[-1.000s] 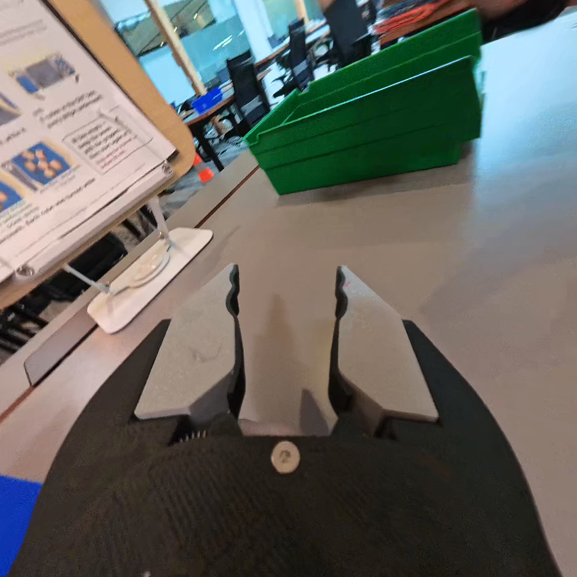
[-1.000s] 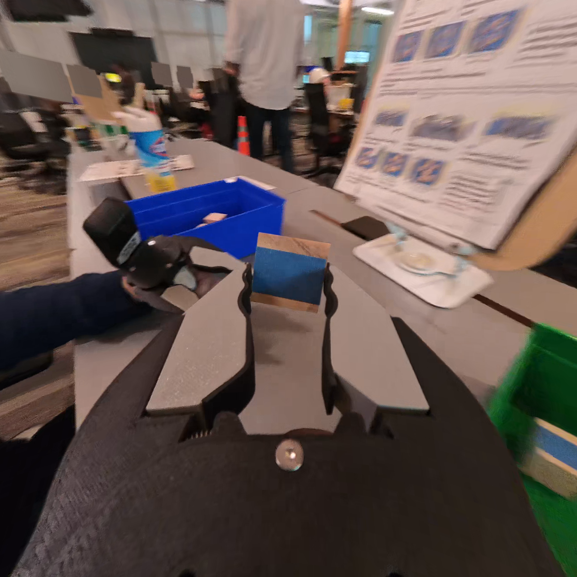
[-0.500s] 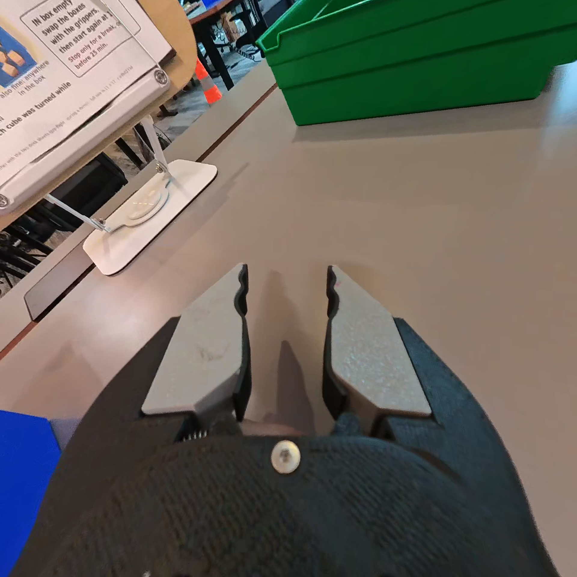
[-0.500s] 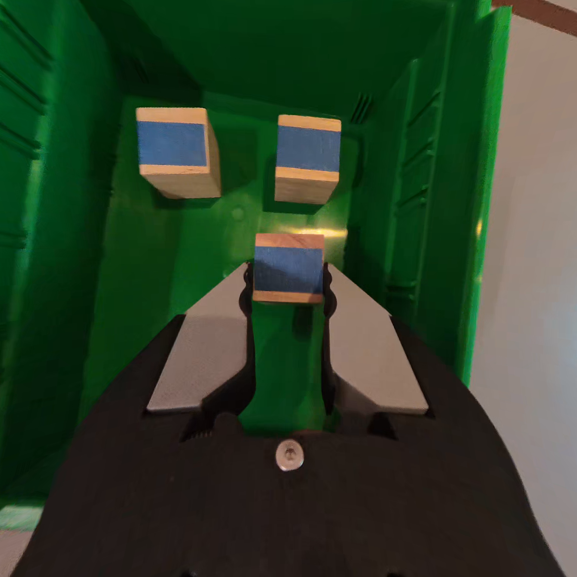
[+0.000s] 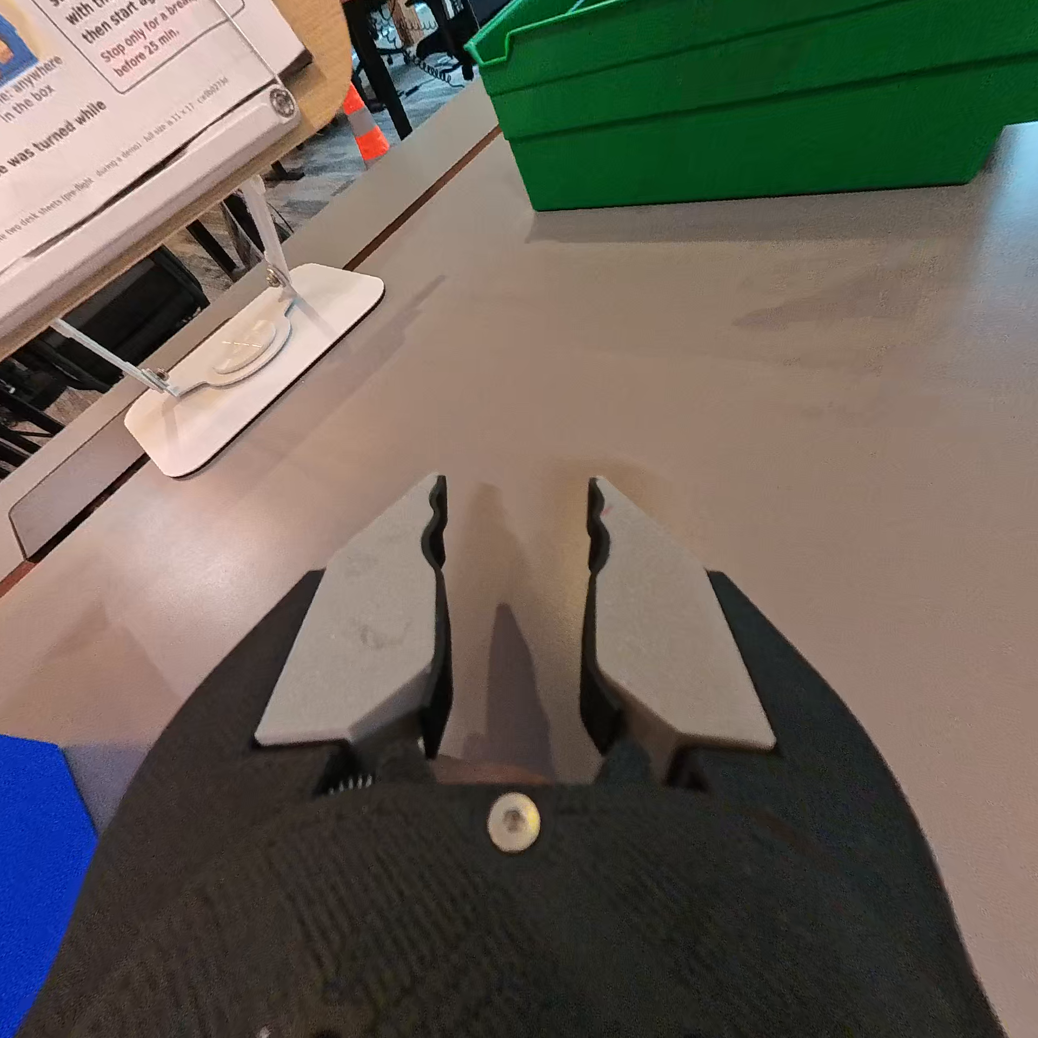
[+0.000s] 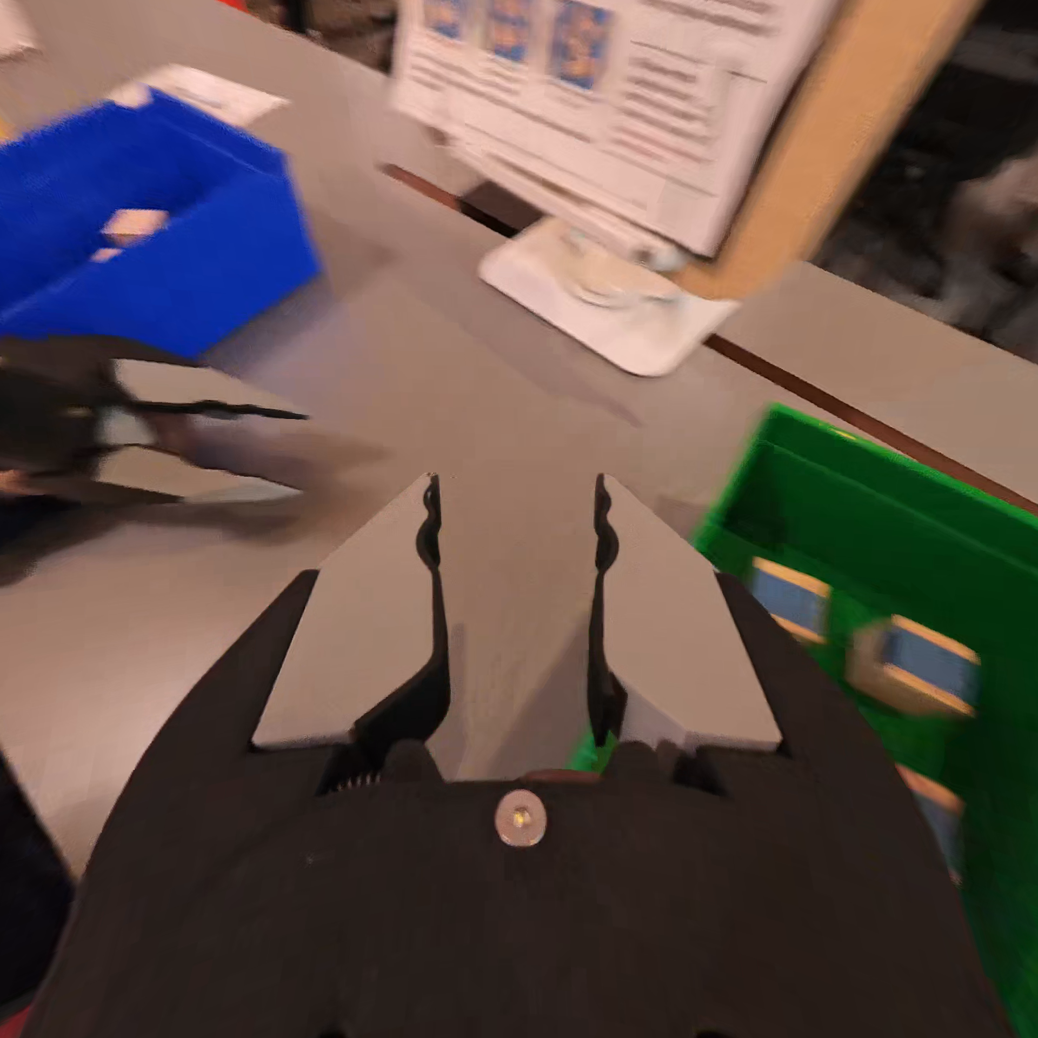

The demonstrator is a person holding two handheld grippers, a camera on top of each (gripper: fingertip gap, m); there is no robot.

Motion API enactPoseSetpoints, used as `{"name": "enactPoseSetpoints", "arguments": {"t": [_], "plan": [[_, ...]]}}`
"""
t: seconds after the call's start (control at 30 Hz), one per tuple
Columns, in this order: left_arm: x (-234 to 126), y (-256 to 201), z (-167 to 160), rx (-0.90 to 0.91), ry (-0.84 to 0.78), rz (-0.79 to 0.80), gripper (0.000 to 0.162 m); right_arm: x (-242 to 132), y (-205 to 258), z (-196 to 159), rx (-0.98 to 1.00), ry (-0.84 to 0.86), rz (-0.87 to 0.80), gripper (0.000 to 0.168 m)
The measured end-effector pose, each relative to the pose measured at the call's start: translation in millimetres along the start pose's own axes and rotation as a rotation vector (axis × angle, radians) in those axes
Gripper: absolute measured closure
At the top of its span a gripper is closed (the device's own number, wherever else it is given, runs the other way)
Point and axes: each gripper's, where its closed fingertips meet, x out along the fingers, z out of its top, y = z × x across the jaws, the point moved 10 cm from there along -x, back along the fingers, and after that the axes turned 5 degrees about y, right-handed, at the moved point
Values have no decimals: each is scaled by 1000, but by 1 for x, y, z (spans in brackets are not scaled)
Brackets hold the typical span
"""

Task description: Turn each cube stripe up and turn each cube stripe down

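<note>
My right gripper (image 6: 515, 483) is open and empty above the grey table, just left of the green bin (image 6: 842, 444). Wooden cubes with a blue stripe lie in that bin, stripe facing up; two show clearly (image 6: 789, 606) (image 6: 921, 668), though blurred. My left gripper (image 5: 517, 488) is open and empty low over the table. It also shows, blurred, at the left of the right wrist view (image 6: 303, 455). A blue bin (image 6: 168, 292) at the far left holds a wooden cube (image 6: 135, 224).
A paper sheet on a wooden board with a white stand base (image 5: 253, 365) is at the table's far edge, also in the right wrist view (image 6: 612, 314). The green bin stack (image 5: 758, 140) sits ahead right of my left gripper. A blue bin corner (image 5: 33, 842) is at lower left.
My right gripper carried a striped cube into the green bin, let it go there, and has swung back out to the left, now empty. My left gripper stayed open and tilted down slightly.
</note>
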Motion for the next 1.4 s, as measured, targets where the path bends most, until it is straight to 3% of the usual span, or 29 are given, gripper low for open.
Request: {"name": "enactPoseSetpoints", "arguments": {"t": [0.2,0.3,0.43,0.57,0.77,0.9,1.03,1.17,1.23,1.4], "plan": [[-3,4,-1,-44,-21,-12,109,115,63,-41,-76,111,24,107],[-5,6,-1,-62,-35,-10,108,147,73,-57,-112,109,7,108],[-8,5,0,-94,-36,-1,108,138,79,-53,-256,-6,-121,119],[-32,8,13,-135,-41,22,107,137,85,-61,-233,39,-32,116],[-122,58,46,-167,-57,122,110,136,85,-64,-218,61,16,115],[-184,97,59,-277,-138,69,110,129,89,-60,-232,33,18,115],[-198,137,31,-208,87,149,108,128,91,-60,-253,31,7,115],[-181,168,-20,-64,331,105,116,131,92,-64,-254,44,24,115],[-172,176,-42,-24,465,34,108,133,92,-67,-255,60,27,115],[-153,192,-74,16,623,-54,108,134,94,-69,-259,70,34,115]]}}
